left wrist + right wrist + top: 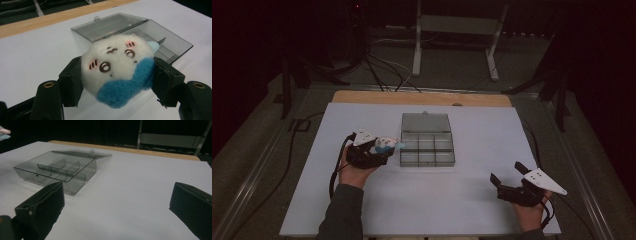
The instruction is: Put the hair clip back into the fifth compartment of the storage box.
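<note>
Left gripper: pinching a plush toy, one black pad pressed against each flank. Toy round, white, with a blue patch on its lower part, pink cheek marks and an embroidered face; seen close in the left gripper view, tilted, face turned up toward the camera. Raised clear of the desk, left of centre, just beside the left wall of the compartment box. Contact between toy and box: cannot tell from the high view. Left hand under the gripper body, sleeve entering from the near edge, black cable looping along the wrist.

Compartment box: smoky transparent plastic, middle of the desk, divided by thin partitions into two rows of small cells. Lid swung open, lying flat on the far side, small latch tab on its far edge. Same box noted in the right gripper view and behind the toy in the left gripper view.

Right gripper: jaws spread wide, nothing between them, bare white surface visible in the gap. Positioned at the near right corner of the desk, well apart from the box, pointing left and far toward it. Right hand gripping the body from the near side, grey three-cornered plate on top.

Desk surface: white sheet with a wooden strip exposed along the far edge.
</note>
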Demonstrator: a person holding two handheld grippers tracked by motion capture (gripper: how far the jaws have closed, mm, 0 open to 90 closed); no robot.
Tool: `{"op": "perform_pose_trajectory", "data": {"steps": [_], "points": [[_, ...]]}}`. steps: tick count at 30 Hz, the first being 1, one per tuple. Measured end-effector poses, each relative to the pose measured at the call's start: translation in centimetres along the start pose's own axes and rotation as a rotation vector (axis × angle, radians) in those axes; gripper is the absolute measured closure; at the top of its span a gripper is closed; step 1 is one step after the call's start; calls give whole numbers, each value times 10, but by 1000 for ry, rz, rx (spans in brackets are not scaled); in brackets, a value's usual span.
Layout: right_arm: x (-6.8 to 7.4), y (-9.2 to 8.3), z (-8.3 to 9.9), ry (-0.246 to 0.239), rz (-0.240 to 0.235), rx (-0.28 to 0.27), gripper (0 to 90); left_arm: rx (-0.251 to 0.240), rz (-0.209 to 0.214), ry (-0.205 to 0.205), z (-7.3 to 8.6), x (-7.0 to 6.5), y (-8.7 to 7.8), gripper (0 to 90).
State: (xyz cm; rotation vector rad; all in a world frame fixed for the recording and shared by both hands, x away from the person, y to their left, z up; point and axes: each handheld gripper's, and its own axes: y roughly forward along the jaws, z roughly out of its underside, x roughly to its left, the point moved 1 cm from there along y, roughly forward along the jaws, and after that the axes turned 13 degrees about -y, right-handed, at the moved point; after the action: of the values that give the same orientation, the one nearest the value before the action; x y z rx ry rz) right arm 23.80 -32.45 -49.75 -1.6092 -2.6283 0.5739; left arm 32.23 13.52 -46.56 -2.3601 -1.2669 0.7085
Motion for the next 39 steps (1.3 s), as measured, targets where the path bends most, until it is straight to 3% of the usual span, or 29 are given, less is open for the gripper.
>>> {"op": "perform_pose_trajectory", "data": {"steps": [12, 39], "points": [[-1, 0, 1, 10, 9, 10, 0, -19, 4, 13, -8, -10, 7, 347], [0, 1, 0, 3, -4, -2, 0, -45, 27, -23, -17, -17, 26, 347]]}}
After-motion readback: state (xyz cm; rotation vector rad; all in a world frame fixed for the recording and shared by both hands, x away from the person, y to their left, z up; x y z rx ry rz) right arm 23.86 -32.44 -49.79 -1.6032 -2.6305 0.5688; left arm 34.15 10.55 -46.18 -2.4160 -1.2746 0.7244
